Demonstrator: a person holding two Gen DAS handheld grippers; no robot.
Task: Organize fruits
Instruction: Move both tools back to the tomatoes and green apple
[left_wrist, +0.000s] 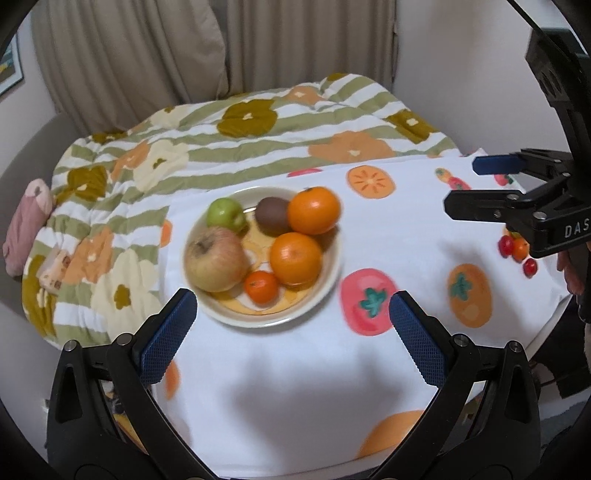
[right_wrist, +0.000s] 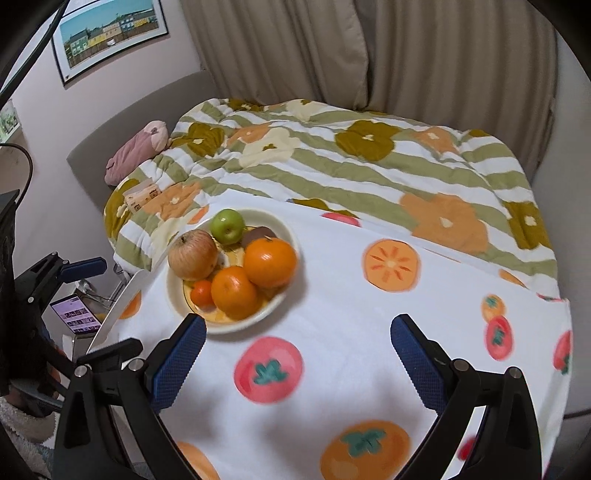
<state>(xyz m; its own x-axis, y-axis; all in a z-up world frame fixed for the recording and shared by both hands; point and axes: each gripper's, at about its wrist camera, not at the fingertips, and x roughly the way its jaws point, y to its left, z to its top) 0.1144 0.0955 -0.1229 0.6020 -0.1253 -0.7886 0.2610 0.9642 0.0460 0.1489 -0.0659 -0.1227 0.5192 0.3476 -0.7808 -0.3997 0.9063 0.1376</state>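
Left tongs (left_wrist: 293, 334) held wide open, nothing gripped, hovering over surface (left_wrist: 280, 387) just short of bowl (left_wrist: 334, 275). Right tongs (right_wrist: 298, 352) likewise spread wide, empty. All fruit seen piled in bowl: red apple (left_wrist: 215, 259), small tangerine (left_wrist: 261, 287), two oranges (left_wrist: 295, 258), kiwi (left_wrist: 272, 215), green apple (left_wrist: 225, 214). No loose fruit spotted on cloth. Judged: gathering done or sorting not yet started; cannot be told. Bed quilt (left_wrist: 258, 122) beyond.

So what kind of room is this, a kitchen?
More likely a bedroom: a flowered quilt on a bed, drawn curtains behind it, and a framed picture on the wall.
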